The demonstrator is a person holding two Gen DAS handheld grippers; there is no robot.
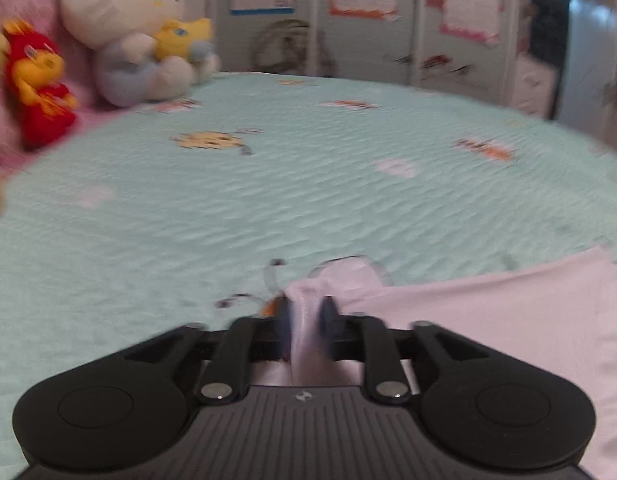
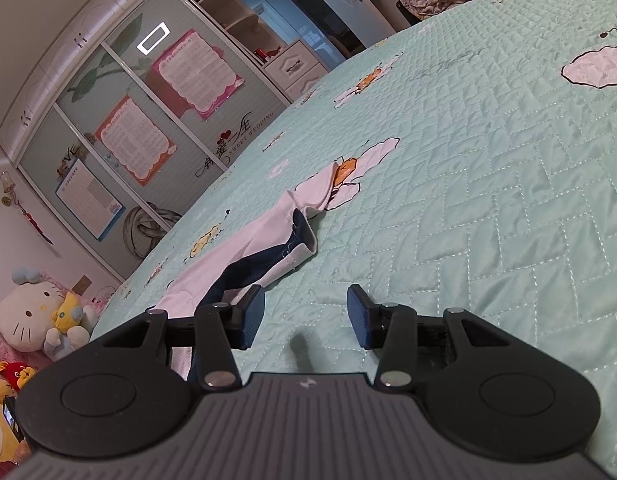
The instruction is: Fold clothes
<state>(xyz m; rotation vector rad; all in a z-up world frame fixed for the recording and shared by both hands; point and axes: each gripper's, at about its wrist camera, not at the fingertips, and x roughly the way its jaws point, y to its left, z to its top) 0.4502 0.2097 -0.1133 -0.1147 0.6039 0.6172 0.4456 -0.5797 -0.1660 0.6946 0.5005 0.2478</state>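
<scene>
Tongs on the left [image 1: 306,322] are nearly closed, pinching a bunched fold of the pale pink garment [image 1: 508,320], which spreads over the mint quilted bed [image 1: 268,200] to the right of that grip. The picture there is blurred. Right tongs [image 2: 304,316] gape apart, gripping nothing, tilted low just above the bed, with the garment's white and navy end [image 2: 268,248] just left of their left finger [image 2: 250,316]. Plush toys [image 1: 132,40] sit at the bed's far edge.

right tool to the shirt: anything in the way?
Nothing visible. The right tool is open over bare quilt; the shirt lies just ahead to its left, with nothing between. The left tool already pinches the fabric.
</scene>
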